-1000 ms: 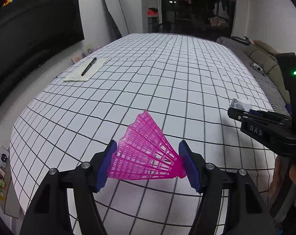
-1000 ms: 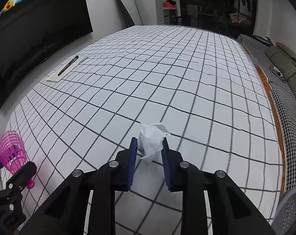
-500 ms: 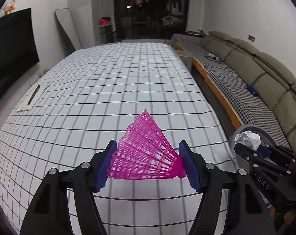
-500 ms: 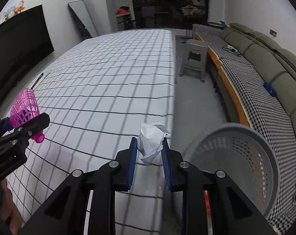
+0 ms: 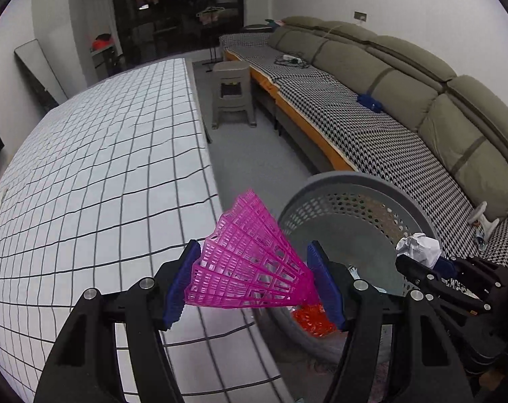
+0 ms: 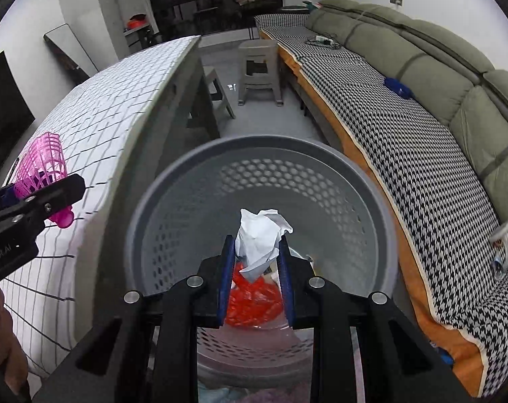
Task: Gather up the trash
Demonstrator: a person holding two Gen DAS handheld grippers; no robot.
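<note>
Pink plastic fills the middle of the left wrist view: a shuttlecock (image 5: 250,262) lies sideways between the blue pads of the left tool (image 5: 254,280), its open skirt against one pad and its cork end against the other. The jaws stand rather wide because the shuttlecock is a wide thing, and the pads press on it, so it is held. This tool is over the edge of the worktop (image 5: 96,181), which has a white cloth with a black grid, and it is just beside the grey basket (image 5: 354,181) that stands on the floor between the worktop and the sofa (image 5: 405,107).

In the right wrist view the right tool (image 6: 257,268) has its jaws narrow and closed on a crumpled white paper (image 6: 262,238). It points down into the basket, so the paper hangs inside the ring of the rim. At the bottom of the basket something red-orange (image 6: 254,302) already lies, which I judge to be trash thrown there.

I think both pieces are carried together to save one trip. The paper seems ready to be let go, because it would fall straight into the basket. The shuttlecock is not yet over the opening; it appears to need a short move toward the right before its release, otherwise it may drop on the rim or on the floor.
</note>
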